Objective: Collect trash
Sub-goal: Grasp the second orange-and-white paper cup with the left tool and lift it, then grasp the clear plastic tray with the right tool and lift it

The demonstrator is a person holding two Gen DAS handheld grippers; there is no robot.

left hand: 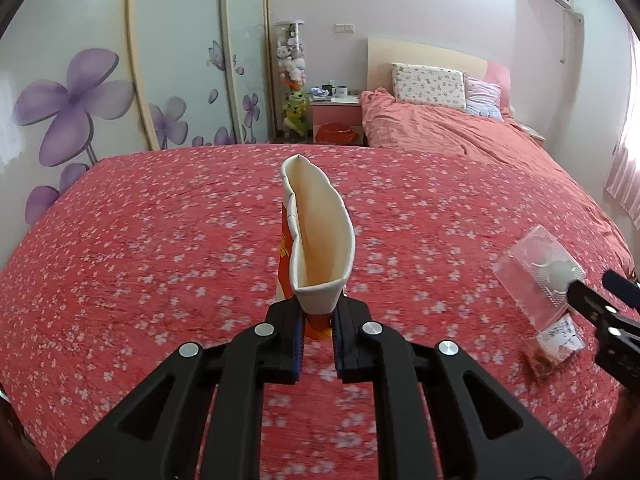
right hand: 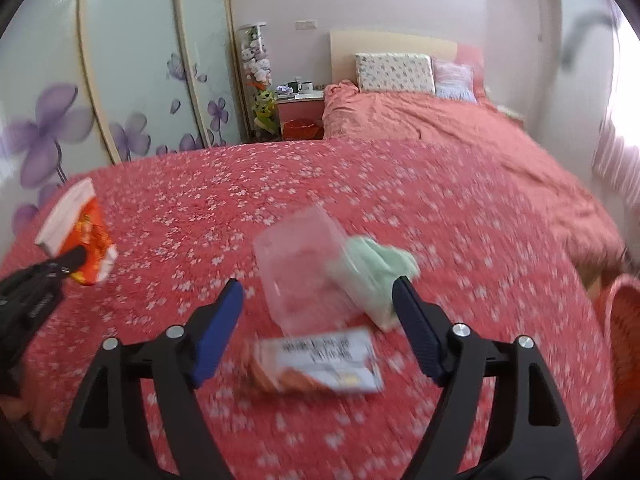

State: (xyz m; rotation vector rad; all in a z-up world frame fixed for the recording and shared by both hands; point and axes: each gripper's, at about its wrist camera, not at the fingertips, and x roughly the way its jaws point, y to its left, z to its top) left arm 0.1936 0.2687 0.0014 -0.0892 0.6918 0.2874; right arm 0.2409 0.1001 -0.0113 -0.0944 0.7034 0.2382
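Above the bedspread (left hand: 160, 240), left gripper (left hand: 318, 320) pinches a crushed paper cup (left hand: 320, 232).

Both wrist views look down across the bed (left hand: 160, 240) toward the headboard (left hand: 420, 52)

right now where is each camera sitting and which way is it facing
Left wrist: on the left gripper, looking along its fingers over the red bedspread toward the headboard; jaws pinch a flattened paper cup.
Right wrist: on the right gripper, facing the same way; jaws open above a clear plastic box and snack wrapper.
Shared: bedspread, cup, box, wrapper, and each shows the other gripper.
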